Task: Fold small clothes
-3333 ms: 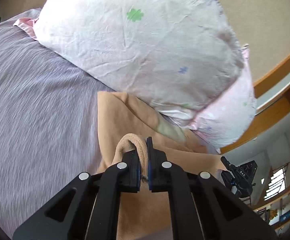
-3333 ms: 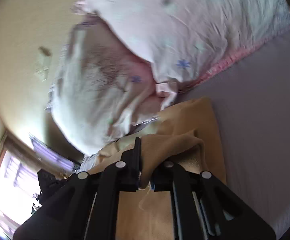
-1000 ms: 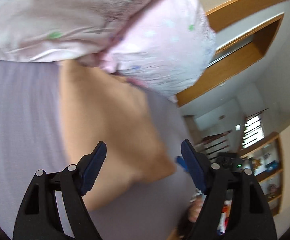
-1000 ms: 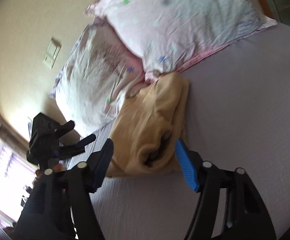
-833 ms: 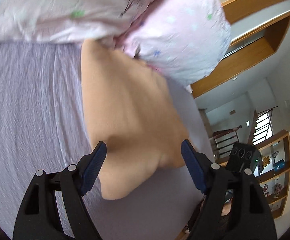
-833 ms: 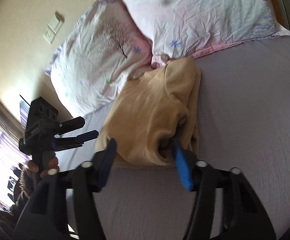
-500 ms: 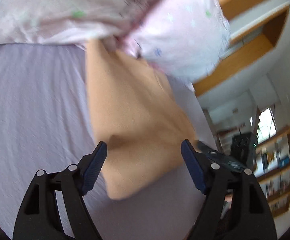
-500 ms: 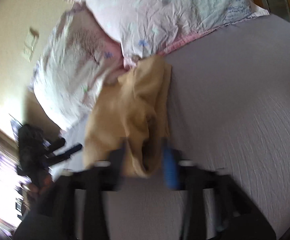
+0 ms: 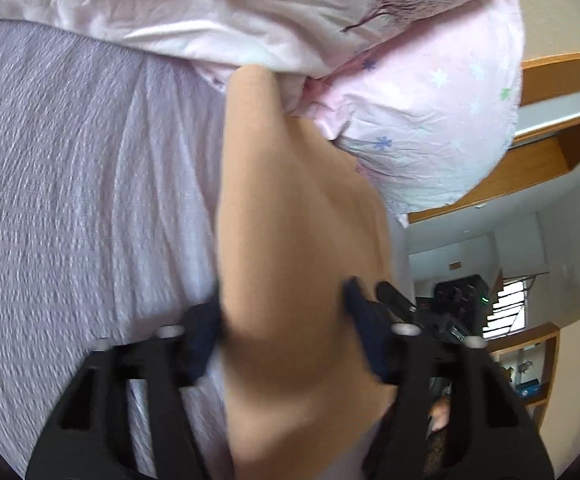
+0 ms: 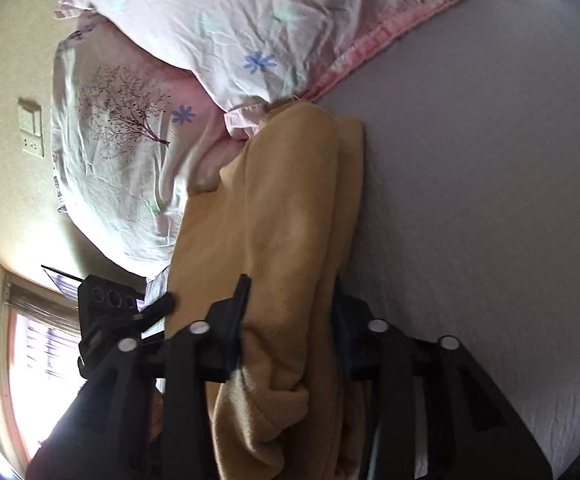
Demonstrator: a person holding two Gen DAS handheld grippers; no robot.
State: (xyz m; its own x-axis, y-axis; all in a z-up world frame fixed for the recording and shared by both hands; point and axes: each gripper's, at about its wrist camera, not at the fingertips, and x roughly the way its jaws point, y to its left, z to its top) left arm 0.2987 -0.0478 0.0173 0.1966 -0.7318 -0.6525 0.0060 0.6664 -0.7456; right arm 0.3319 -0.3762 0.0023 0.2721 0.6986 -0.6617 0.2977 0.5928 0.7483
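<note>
Left claw (image 9: 282, 332), jaws apart, straddles the tan garment (image 9: 290, 240) at lower centre of frame; fabric bulges between them, so closing may bunch several layers.

Right claw (image 10: 290, 320), likewise unclenched around the garment (image 10: 274, 216); thick roll could slip, undoing the fold on the bed (image 10: 470, 200).

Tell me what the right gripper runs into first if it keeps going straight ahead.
The tan garment itself: it already lies between the open fingers of the right gripper. Beyond its far end sit the pink pillows, probably next, though depth is hard to judge.
</note>
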